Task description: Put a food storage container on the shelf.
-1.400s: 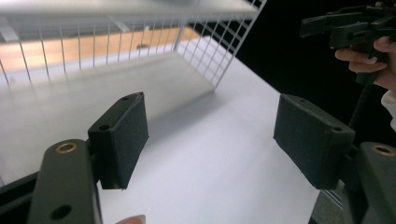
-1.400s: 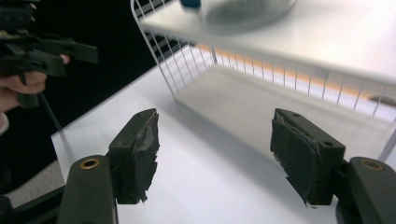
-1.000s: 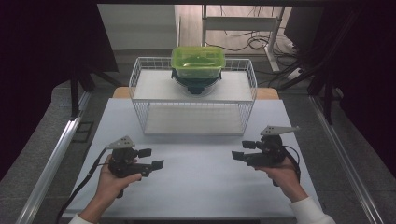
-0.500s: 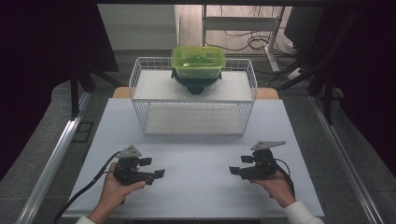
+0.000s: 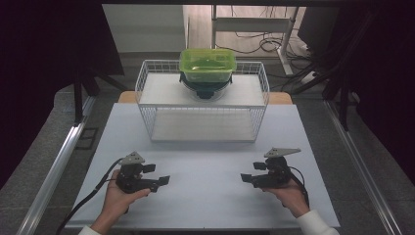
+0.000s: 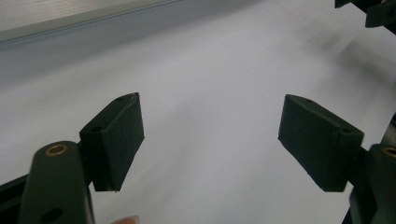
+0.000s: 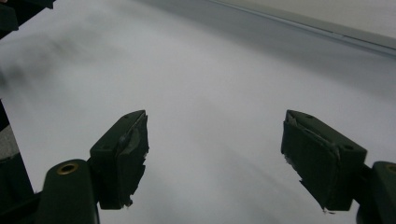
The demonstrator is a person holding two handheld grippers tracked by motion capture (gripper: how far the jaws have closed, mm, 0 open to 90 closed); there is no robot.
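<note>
A white table [image 5: 210, 196] takes up most of the high view, its near half bare. Across its far part stands a white wire basket [image 5: 147, 88] with a pale shelf inside. On that shelf, toward the back and near the middle, rests a green lidded container [image 5: 207, 64] sitting on top of a dark round object [image 5: 204, 89] whose kind cannot be made out.

Near the front edge, the person's left hand [image 5: 115, 201] holds the left gripper [image 5: 157, 175] low over the table, pointing inward toward the centre. The right hand [image 5: 289, 197] holds the right gripper [image 5: 250, 173] likewise, facing the other, the two well apart.

In the left gripper view its black pads [image 6: 116, 140] stand wide apart with nothing but the white surface between them. In the right gripper view the pads [image 7: 122, 156] are just as widely spread and empty, their rubber faces frayed at the edges.
</note>
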